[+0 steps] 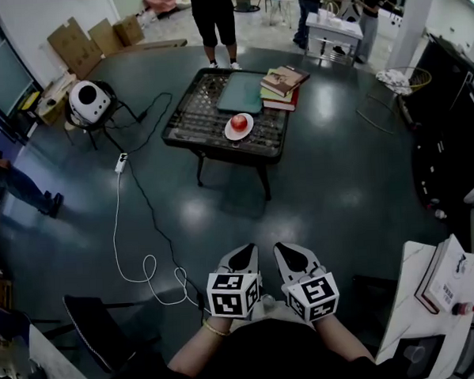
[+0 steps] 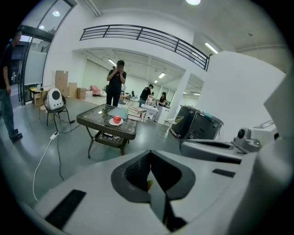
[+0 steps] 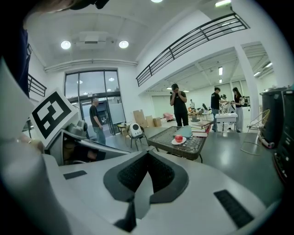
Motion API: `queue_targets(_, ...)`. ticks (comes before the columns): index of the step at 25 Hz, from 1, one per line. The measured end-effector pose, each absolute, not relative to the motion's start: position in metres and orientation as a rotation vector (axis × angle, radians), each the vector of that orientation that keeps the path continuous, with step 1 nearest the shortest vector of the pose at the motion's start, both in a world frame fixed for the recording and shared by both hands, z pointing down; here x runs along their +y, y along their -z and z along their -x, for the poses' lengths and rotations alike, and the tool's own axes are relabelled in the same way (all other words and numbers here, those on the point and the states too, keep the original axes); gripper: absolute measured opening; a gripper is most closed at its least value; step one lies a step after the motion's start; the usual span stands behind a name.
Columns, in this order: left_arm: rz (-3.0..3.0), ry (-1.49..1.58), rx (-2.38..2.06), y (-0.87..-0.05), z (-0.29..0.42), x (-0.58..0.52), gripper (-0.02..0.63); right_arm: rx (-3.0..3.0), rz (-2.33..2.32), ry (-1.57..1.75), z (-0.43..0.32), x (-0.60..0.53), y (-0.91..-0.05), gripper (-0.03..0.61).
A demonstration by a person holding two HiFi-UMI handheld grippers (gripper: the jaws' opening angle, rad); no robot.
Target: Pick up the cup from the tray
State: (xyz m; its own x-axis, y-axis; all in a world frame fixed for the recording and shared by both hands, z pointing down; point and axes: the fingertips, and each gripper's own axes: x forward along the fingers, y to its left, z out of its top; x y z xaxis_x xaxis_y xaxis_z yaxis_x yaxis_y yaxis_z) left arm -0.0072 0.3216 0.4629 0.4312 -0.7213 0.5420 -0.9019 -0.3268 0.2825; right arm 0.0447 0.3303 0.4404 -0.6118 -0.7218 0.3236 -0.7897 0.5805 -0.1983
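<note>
Left gripper (image 1: 244,252) and right gripper (image 1: 287,250) are held close to the body, jaws together, nothing between them. The cup (image 1: 239,122), taken to be the red item on the white dish (image 1: 239,133), stands on the table (image 1: 219,148) straight ahead. It is well apart from both and roughly in line with the left gripper.

Left gripper (image 2: 150,154), fingers (image 2: 133,172) together

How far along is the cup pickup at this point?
Done: nothing that shows. In hand: nothing; the left claw and right claw are both shut and empty, held close to the person's body, well short of the table. Left: all of it, meaning the approach, opening a claw and the grasp. No cup is clear from here, only a red thing on a white plate.
</note>
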Motion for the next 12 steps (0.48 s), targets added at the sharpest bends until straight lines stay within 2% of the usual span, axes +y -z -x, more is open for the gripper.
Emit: queue_targets(12,-2.173,-0.477,-1.376,-0.463,0.013,0.275,0.011,-2.573,-1.313,-0.491,-0.046,0.287,-0.444,0.008)
